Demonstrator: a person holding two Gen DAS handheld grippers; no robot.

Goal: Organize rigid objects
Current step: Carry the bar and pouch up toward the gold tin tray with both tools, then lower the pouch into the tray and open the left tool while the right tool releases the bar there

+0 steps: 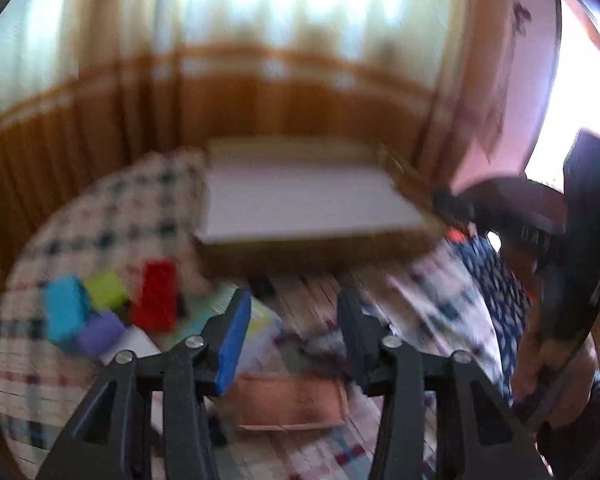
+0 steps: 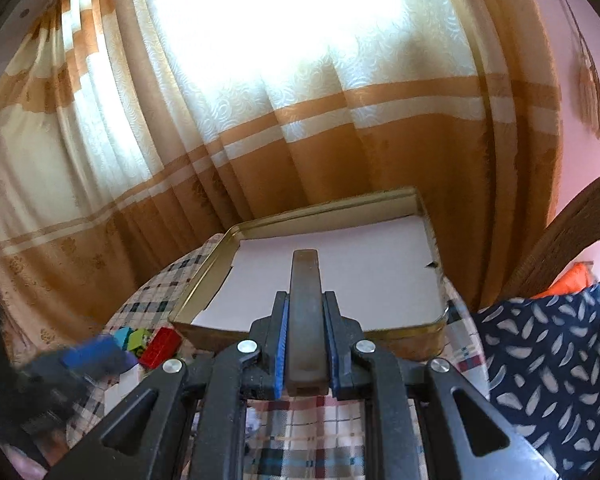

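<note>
In the left wrist view, the left gripper has its fingers spread wide and holds nothing. The picture is blurry. Red, green, blue and purple plastic blocks lie near, to its left, on the checked cloth.

In the right wrist view, the right gripper pinches a long brown flat bar. The bar points straight ahead, out over the shallow gold metal tray with a white bottom. I think the right gripper is nearer the tray.
</note>
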